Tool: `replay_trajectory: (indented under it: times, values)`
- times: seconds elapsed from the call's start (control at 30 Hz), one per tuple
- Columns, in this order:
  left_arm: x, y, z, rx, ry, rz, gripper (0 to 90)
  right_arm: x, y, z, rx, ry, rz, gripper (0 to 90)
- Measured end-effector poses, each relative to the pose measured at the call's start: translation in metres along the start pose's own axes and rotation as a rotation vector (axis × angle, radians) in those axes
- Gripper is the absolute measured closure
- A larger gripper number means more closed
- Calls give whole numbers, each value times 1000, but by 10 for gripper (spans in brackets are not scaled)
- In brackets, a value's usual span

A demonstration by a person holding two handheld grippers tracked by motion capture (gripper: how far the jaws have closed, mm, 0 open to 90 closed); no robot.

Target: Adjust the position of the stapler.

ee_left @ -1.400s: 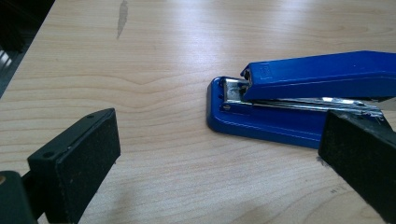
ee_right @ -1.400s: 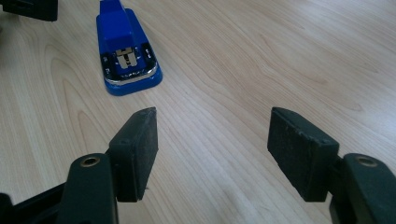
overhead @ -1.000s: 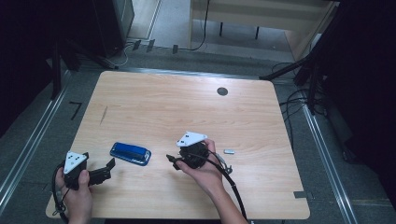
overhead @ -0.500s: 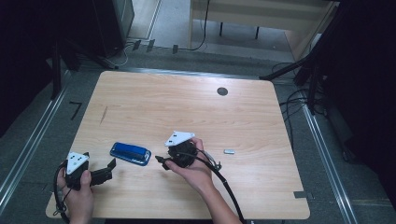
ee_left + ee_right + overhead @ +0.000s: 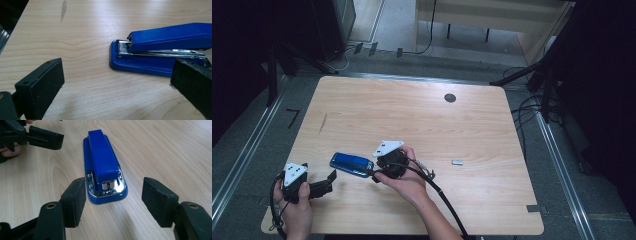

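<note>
A blue stapler (image 5: 352, 164) (image 5: 165, 50) (image 5: 103, 167) lies flat on the wooden table (image 5: 412, 125) near its front left. My right gripper (image 5: 373, 175) (image 5: 115, 203) is open just to the stapler's right, its jaws spread wider than the chrome end facing them and not touching it. My left gripper (image 5: 331, 180) (image 5: 117, 82) is open at the front left, a short way off the stapler's other end. In the right gripper view the left gripper's black jaw (image 5: 42, 137) shows beyond the stapler at the top left.
A small metal piece (image 5: 457, 162) lies on the table right of my right hand. A dark round grommet (image 5: 450, 98) sits near the far edge. A thin dark mark (image 5: 323, 123) streaks the left side. Cables run over the floor around the table.
My right gripper has moved left across the table, from well apart to right at the stapler's end. The left gripper has barely shifted. The stapler lies where it was.
</note>
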State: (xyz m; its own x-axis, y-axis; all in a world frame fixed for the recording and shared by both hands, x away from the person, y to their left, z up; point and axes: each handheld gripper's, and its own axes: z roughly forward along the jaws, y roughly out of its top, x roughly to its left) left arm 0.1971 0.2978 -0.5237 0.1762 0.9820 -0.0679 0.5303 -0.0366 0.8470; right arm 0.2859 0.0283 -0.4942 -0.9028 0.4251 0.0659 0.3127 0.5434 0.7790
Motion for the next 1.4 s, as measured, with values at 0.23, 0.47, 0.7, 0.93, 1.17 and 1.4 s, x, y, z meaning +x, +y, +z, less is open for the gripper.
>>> replay_trajectory:
  times: [0.23,0.47,0.7,0.93,1.17,1.4]
  values:
    - [0,0,0,2,4,2,0,1,4,12,-2,11,-13,410]
    - [0,0,0,3,4,3,0,1,8,24,-8,34,-10,518]
    - [-1,0,1,2,0,2,0,2,10,37,30,38,-32,534]
    - [-1,0,0,-1,-1,3,0,0,16,49,48,75,-45,632]
    - [-1,0,0,1,0,6,0,-2,17,54,67,102,-65,642]
    - [-1,0,1,2,1,9,0,-2,20,58,76,106,-94,647]
